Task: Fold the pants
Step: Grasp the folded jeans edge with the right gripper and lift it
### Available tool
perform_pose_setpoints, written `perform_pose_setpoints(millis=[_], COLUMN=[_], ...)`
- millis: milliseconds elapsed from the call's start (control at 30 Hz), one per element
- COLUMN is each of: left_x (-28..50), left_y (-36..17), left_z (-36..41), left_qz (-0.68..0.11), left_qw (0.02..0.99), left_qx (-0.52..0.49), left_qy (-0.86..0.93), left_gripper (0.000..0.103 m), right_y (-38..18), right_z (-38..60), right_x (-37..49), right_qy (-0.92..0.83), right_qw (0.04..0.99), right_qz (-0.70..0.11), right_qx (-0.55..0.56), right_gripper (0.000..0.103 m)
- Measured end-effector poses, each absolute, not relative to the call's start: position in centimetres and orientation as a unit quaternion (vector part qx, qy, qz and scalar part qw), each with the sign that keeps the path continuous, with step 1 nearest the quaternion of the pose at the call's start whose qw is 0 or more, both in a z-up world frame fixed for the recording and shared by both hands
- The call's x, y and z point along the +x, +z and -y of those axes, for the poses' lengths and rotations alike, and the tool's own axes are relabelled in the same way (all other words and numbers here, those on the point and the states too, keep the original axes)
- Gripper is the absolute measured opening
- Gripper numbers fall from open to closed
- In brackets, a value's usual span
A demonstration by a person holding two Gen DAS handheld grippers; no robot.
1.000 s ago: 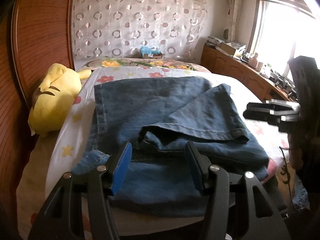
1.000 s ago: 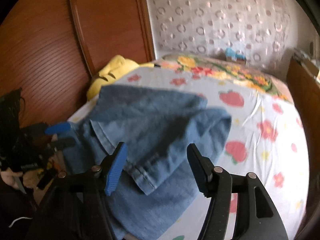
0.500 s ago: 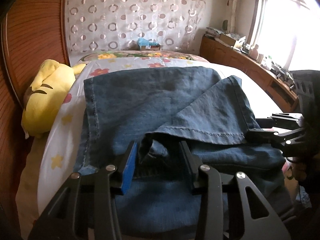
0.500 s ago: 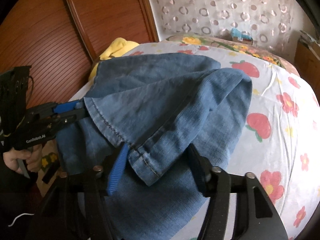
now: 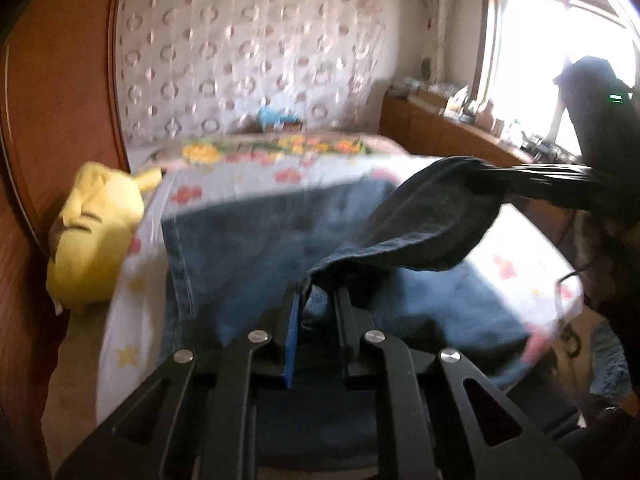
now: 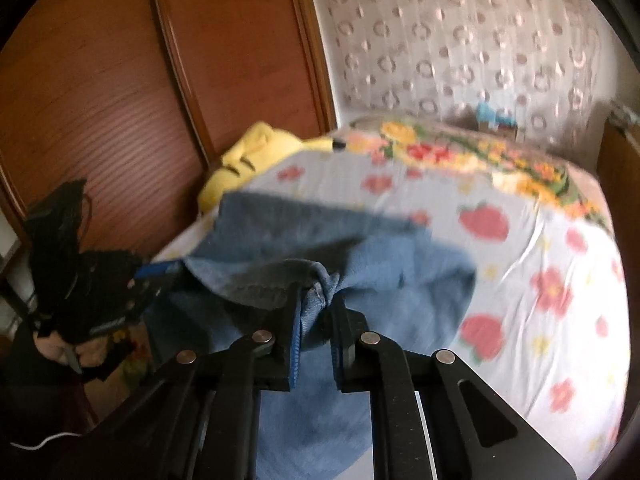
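Denim pants [image 5: 248, 248] clenched in both jaws (yellow plush [image 5: 96, 236] face only from left).

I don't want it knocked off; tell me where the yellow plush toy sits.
The yellow plush toy lies at the bed's left edge against the wooden headboard, left of the jeans.

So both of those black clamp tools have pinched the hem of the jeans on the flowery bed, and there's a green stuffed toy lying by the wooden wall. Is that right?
Nearly. The stuffed toy is yellow, not green, as the left wrist view shows. The rest holds: the left gripper and the right gripper have just been closing and each now pinches the jeans hem on the flowery bed, beside the wooden wall.
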State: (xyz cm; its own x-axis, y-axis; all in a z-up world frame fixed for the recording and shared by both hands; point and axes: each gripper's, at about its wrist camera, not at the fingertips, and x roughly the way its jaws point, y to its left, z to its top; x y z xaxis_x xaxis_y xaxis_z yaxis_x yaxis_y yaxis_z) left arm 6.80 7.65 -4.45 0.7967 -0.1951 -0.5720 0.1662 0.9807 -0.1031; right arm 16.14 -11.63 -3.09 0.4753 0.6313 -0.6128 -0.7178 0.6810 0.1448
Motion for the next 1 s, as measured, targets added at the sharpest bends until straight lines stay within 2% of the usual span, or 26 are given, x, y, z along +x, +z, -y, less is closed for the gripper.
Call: perform_pose_setpoints(millis=[233, 433, 600, 1000], left_x=[2.8, 1.6, 2.0, 3.0], left_y=[1.6, 2.0, -1.1, -8.2], left_z=[-7.1, -8.4, -10.2, -12.1], left_qz=[-0.232, -0.229, -0.264, -0.343], left_qw=[0.967, 0.969, 0.962, 0.937], left_qx=[-0.021, -0.024, -0.035, -0.054], left_qy=[-0.107, -0.092, -0.067, -0.042], left_gripper=[0.011, 0.012, 0.012, 0.015], right_y=[2.7, 5.0, 3.4, -5.0], right_z=[10.2, 6.5, 1.8, -7.4], right_x=[17.0, 17.9, 18.9, 21.9], right_qy=[0.397, 0.416, 0.433, 0.434], right_qw=[0.87, 0.865, 0.85, 0.813], right_qz=[-0.279, -0.26, -0.273, -0.347], right_qx=[-0.084, -0.102, -0.124, -0.174], right_gripper=[0.008, 0.007, 0.007, 0.009])
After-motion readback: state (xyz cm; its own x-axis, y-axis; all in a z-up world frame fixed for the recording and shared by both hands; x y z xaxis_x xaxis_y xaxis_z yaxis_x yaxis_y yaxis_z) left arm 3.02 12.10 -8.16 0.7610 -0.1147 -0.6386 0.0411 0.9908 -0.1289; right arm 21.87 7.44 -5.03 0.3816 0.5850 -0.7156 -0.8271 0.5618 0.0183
